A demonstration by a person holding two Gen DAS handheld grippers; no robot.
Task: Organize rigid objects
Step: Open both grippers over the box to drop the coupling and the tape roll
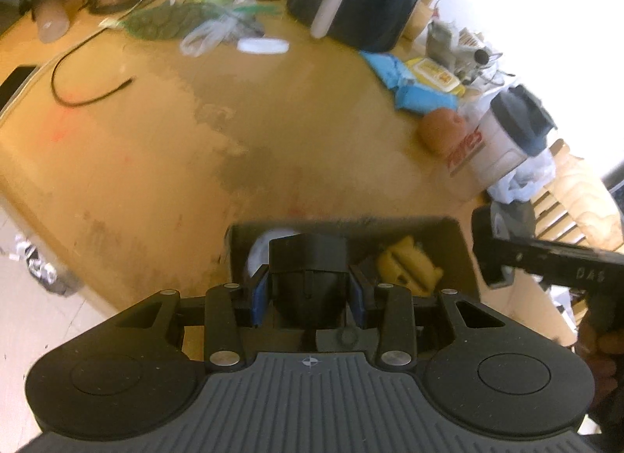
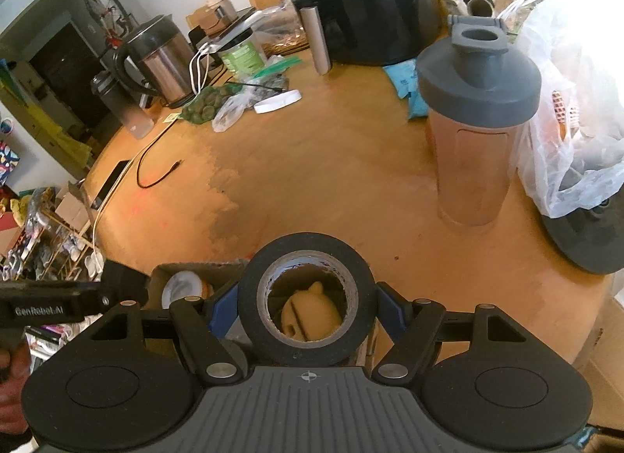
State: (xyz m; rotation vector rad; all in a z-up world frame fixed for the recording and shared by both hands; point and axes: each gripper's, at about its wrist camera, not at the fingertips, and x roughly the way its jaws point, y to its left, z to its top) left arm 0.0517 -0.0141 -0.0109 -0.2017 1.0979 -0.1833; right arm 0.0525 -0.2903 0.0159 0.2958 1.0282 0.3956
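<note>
Black block (image 1: 308,277) clamped between left gripper (image 1: 310,299) fingers, poised right over the cardboard box (image 1: 460,258). Black tape roll (image 2: 308,301) clamped between right gripper (image 2: 308,312) fingers, wide apart around its rim, also above the box. Best lowered one at a time into free room beside the yellow toy (image 1: 409,262) and white lid (image 1: 259,250) already inside the box; fingers parted only once low, to avoid a bounce off the box wall. Worth keeping both grippers from knocking together over the box. Block: matte, hard plastic, stepped top, narrow base. Roll: stiff ring, grey core, toy visible through the hole.
</note>
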